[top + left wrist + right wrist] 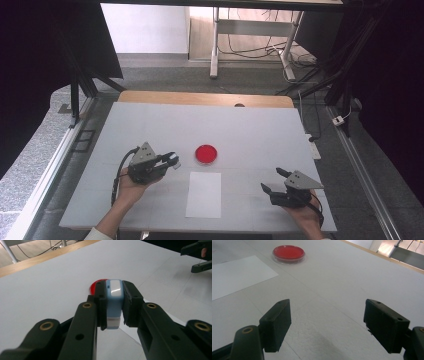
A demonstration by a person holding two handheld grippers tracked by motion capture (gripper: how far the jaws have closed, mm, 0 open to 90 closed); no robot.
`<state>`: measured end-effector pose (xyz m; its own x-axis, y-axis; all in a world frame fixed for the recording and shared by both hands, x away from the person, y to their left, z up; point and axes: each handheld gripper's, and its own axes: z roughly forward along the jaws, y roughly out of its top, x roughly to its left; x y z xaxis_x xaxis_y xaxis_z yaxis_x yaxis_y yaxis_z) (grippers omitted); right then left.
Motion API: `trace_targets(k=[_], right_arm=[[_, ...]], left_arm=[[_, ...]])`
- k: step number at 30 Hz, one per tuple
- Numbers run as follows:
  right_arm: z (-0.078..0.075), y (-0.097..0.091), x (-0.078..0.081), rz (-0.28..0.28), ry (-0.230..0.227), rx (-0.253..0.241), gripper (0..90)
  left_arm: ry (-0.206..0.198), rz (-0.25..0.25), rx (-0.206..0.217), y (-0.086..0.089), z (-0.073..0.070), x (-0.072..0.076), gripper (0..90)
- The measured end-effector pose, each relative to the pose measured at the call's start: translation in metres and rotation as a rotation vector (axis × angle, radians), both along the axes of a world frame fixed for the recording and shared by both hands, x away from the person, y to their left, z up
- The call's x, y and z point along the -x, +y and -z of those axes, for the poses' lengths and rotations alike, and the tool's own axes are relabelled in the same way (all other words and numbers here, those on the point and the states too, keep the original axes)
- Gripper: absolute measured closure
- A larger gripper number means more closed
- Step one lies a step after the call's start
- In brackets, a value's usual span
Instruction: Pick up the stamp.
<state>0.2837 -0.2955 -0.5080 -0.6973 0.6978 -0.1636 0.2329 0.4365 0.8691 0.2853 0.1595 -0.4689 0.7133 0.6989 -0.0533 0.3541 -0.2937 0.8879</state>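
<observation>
The left hand-held gripper (172, 160) is near the left part of the counter (150, 125), and its two black jaws pinch a small light blue block with a white face (114, 303). In the left gripper view the block stands upright between the pads, the blue body is pressed from both sides, and a white part shows at its lower end below the pads. The block is lifted a little above the counter, not resting on it. Just behind the block, farther from the person, a round red dish (206, 154) lies flat on the counter; in the left gripper view its red edge (96, 285) shows just past the left jaw. A white sheet of paper (204, 194) lies flat on the near side of the dish, close to it, between the two hands. The right hand-held gripper (274, 180) is at the near right of the counter, well apart from the dish and the paper. Its jaws are spread wide with nothing between them, and in the right gripper view the bare counter surface shows in the gap, with the dish (288, 253) and the paper (239, 273) farther off on the left. Each gripper is held by one hand of the person (131, 189), coming from the near edge.
</observation>
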Motion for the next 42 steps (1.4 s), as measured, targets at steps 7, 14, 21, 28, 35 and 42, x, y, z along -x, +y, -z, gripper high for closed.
trace_targets(k=[7, 14, 21, 28, 35, 42], right_arm=[[0.0, 0.0, 0.0, 0.001, -0.001, 0.0, 21.5], [0.0, 0.001, 0.001, 0.002, 0.0, 0.003, 21.5], [0.0, 0.001, -0.001, 0.005, -0.002, 0.006, 21.5], [0.001, 0.002, -0.003, 0.0, 0.004, 0.003, 21.6], [0.001, 0.003, -0.003, -0.003, 0.004, 0.002, 21.6], [0.002, 0.004, -0.003, -0.002, 0.004, 0.012, 21.6]], left_arm=[[0.003, 0.038, -0.003, -0.018, -0.001, -0.005, 75.0], [0.001, 0.079, -0.002, -0.037, -0.003, -0.008, 75.0], [0.003, 0.107, 0.003, -0.053, -0.005, -0.011, 74.9], [0.013, 0.13, 0.007, -0.066, -0.005, -0.014, 74.8], [0.026, 0.163, 0.014, -0.078, -0.002, -0.013, 74.8], [0.033, 0.182, 0.026, -0.085, -0.002, -0.015, 74.8]])
